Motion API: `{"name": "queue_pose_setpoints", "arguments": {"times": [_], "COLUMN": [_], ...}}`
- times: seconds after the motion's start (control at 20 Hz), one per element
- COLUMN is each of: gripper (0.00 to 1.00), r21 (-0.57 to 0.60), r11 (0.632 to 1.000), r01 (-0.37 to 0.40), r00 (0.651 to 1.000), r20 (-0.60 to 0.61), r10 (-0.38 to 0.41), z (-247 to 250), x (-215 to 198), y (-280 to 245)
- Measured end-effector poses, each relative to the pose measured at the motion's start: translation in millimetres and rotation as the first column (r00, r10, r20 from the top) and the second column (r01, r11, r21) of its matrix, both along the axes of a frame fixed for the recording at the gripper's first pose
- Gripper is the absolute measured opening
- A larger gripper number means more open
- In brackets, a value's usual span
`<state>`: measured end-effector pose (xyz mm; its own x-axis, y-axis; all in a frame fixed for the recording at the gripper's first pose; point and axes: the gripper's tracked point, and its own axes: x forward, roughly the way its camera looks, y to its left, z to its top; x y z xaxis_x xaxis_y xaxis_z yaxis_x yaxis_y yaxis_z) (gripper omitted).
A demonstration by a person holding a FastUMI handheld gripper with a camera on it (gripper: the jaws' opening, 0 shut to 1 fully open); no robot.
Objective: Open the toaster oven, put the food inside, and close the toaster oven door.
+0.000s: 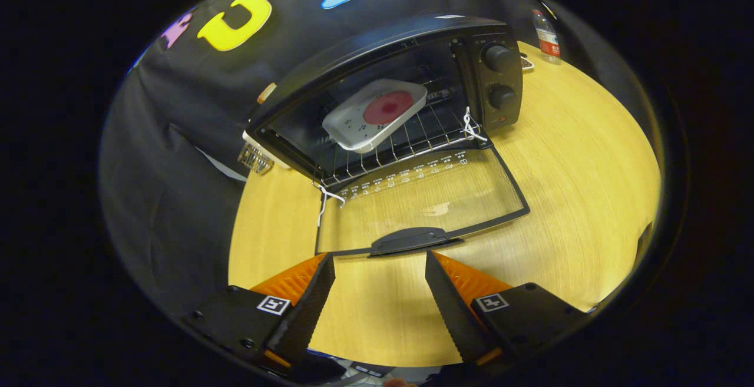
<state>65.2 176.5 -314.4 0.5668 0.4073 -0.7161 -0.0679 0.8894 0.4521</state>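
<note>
No legible text

White markings line the open glass door (421, 201) of the black toaster oven (406, 89); too small to read, as is the clear plastic bottle (547, 37) label.

Bright overhead light, sharp focus, fisheye-bent edges.

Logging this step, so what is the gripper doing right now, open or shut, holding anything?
Gripper: open, fingers spread apart and holding nothing, just short of the handle of the lowered toaster oven door.
</note>
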Motion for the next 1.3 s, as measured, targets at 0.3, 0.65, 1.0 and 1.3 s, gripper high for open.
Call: {"name": "queue_pose_setpoints", "arguments": {"times": [0.3,0.65,1.0,1.3], "gripper": [0.98,0.98,0.98,0.99], "r21": [-0.149,-0.302,-0.397,-0.438], "r11": [0.988,0.949,0.909,0.892], "r01": [-0.049,-0.088,-0.123,-0.11], "r00": [0.998,0.996,0.992,0.994], "r20": [0.028,-0.008,-0.059,-0.072], "r10": [0.054,0.089,0.108,0.088], "z": [-19,-44,-63,-70], "x": [-4,-5,-1,10], "y": [-16,-30,-33,-31]}}
